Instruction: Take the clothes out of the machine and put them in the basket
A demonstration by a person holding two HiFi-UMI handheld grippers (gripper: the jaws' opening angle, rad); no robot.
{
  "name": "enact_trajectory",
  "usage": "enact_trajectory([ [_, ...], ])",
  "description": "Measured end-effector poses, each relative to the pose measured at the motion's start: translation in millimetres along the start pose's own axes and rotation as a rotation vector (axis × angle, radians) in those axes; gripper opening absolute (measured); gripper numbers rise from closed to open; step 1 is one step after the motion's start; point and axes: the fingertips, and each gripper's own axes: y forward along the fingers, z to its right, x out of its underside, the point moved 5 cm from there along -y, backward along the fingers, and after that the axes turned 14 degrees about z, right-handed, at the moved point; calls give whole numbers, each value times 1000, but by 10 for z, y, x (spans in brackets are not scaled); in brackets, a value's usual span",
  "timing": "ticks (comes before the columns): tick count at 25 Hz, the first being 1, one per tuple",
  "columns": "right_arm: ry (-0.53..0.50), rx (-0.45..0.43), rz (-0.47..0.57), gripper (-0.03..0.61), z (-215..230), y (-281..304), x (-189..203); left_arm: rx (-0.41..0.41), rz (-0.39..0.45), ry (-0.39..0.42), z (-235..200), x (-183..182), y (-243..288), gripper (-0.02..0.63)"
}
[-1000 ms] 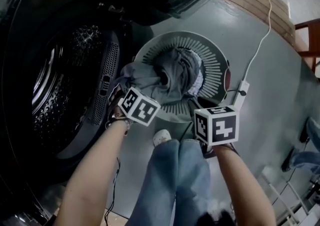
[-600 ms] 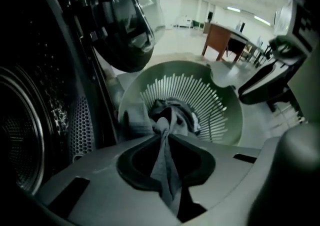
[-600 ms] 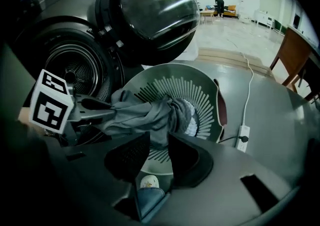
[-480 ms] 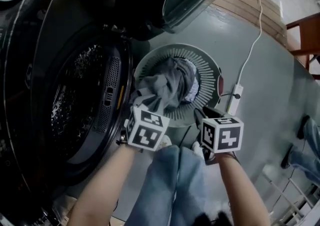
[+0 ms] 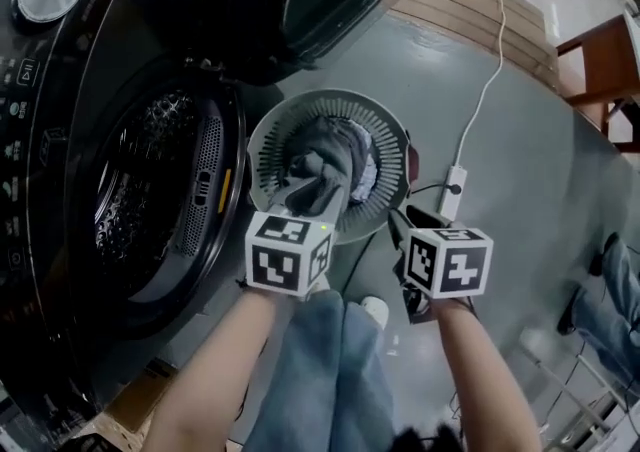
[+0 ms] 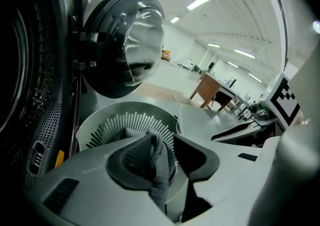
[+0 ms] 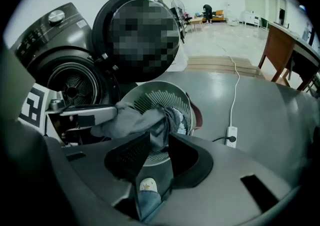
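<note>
Nearest the camera, the person's legs in blue jeans (image 5: 320,370) and one pale shoe (image 5: 373,312) stand on the grey floor (image 5: 520,170). Just above them the two forearms reach forward, each carrying a gripper with a marker cube (image 5: 288,255).

The left gripper (image 6: 169,156) pinches a fold of the grey garment (image 5: 320,168) between its fingers (image 6: 132,162). These have just been closing and then eased slightly, with the cloth caught between them. The right gripper (image 7: 159,146) has its fingers (image 7: 131,156) narrow and clamped on another fold of the same garment. In the right gripper view the cloth stretches from one gripper across to the other.

The garment hangs from both grippers over the round, slatted laundry basket (image 5: 392,152), with its lower part down inside. A lighter piece of clothing (image 5: 366,176) lies in the basket beside it.

Left of the basket, and close beside it, is the dark front-loading washing machine (image 5: 50,100), its perforated drum (image 5: 140,200) showing. The round door (image 5: 300,0) is swung open above the basket. To the right, a white power strip (image 5: 450,188) lies on the floor, and its cable (image 5: 485,90) runs away toward a wooden platform (image 5: 470,20).
</note>
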Motion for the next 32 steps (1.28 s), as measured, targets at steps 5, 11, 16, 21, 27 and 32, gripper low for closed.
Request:
enact_trajectory([
  [5,4,-34,40,114,-10,-302,-130,-84,19,-49,161,-112,-102,453],
  [11,-27,-78,69,115,-201,-902,-385,-159,27,-45,448,-413,-650,451],
  [16,-84,-102,132,115,-426,-1521,-736,-194,49,-13,769,-792,-1170,451],
  [21,-126,-122,167,115,-667,-2070,-953,-216,58,16,1026,-1073,-1611,451],
  [27,-235,-135,206,115,-784,-2686,-1148,-255,106,37,1317,-1425,-2125,449],
  [32,-267,-153,254,115,-875,-3248,-1171,-257,159,98,1605,-1638,-2658,449],
])
